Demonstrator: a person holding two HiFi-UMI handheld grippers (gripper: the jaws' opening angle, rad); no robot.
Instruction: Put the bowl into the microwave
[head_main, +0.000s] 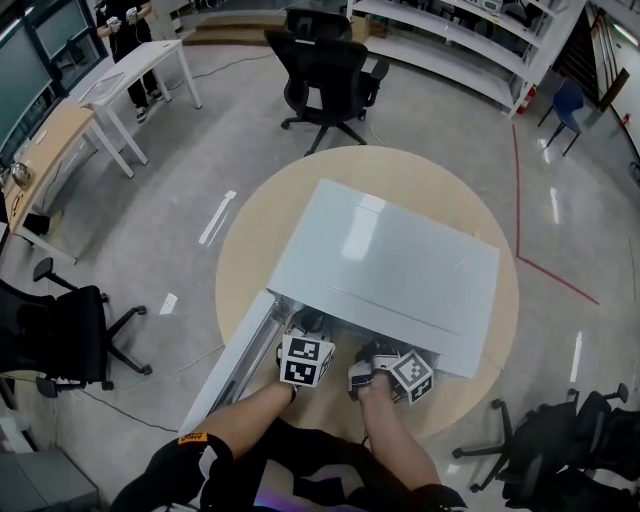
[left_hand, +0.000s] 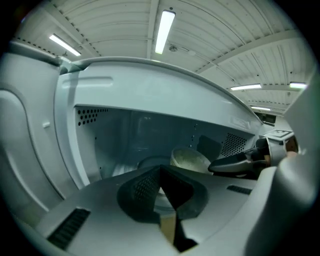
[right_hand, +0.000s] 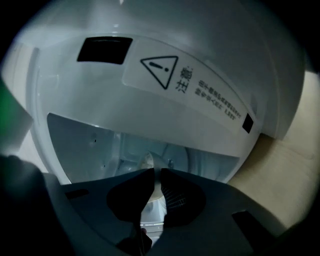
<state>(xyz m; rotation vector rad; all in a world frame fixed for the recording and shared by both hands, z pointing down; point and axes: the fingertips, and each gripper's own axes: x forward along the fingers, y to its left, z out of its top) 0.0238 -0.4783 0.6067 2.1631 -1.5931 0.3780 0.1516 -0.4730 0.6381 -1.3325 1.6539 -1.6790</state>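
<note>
The white microwave (head_main: 390, 260) stands on a round wooden table (head_main: 250, 240), its door (head_main: 235, 365) swung open to the left. A pale bowl (left_hand: 190, 159) sits inside the cavity, over the glass turntable (left_hand: 142, 162). My right gripper (right_hand: 155, 172) reaches into the cavity and is shut on the bowl's rim (right_hand: 148, 161); its dark jaw (left_hand: 235, 162) shows touching the bowl. My left gripper (left_hand: 161, 172) is shut with nothing in it, at the cavity's mouth left of the bowl. In the head view both grippers (head_main: 308, 330) (head_main: 385, 352) are at the microwave's front, tips hidden.
The open door (left_hand: 30, 150) rises close on my left gripper's left. A warning label (right_hand: 200, 82) on the microwave's front frame hangs above my right gripper. Black office chairs (head_main: 325, 70) (head_main: 60, 335) (head_main: 560, 440), desks (head_main: 120, 80) and shelves (head_main: 470, 40) ring the table.
</note>
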